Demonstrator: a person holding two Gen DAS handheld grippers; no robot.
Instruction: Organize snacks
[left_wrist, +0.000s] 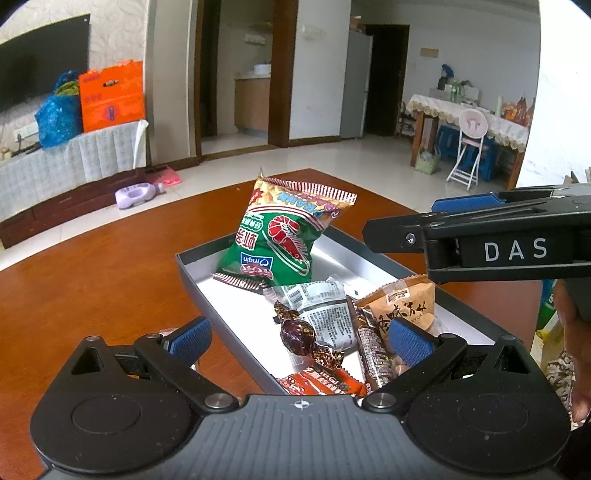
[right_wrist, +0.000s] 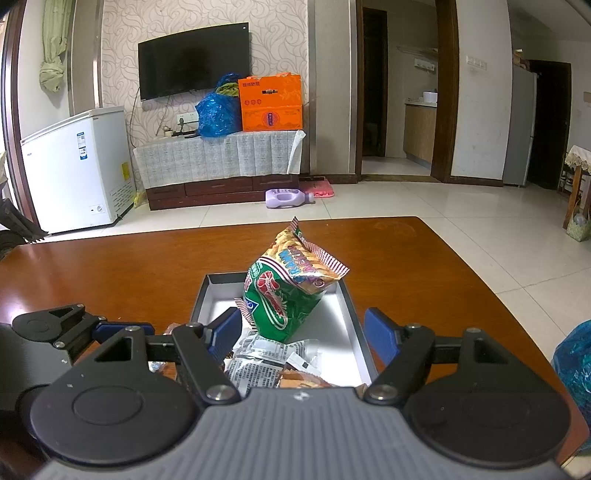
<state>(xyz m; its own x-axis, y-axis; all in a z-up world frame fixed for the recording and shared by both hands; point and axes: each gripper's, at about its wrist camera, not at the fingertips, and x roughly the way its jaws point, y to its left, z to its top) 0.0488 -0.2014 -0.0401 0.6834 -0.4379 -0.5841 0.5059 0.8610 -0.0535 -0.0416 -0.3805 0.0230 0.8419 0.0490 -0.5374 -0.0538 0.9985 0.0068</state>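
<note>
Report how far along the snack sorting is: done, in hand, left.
Done: the green prawn cracker bag, a wrapped candy, a brown packet and other small snack packets already lie in the grey tray on the table. In hand: nothing; the left gripper and right gripper are both open and empty above the tray. Left: no loose snack can be made out on the table.

We are in a home's living room: a wall-mounted television (right_wrist: 194, 59) hangs on patterned wallpaper above a cloth-draped cabinet (right_wrist: 221, 162), a chest freezer (right_wrist: 74, 170) stands beside it, a doorway opens onto a kitchen counter (right_wrist: 421, 129) (a lace-covered dining table (left_wrist: 465, 114) too), and the floor (right_wrist: 406, 206) is tiled.
</note>
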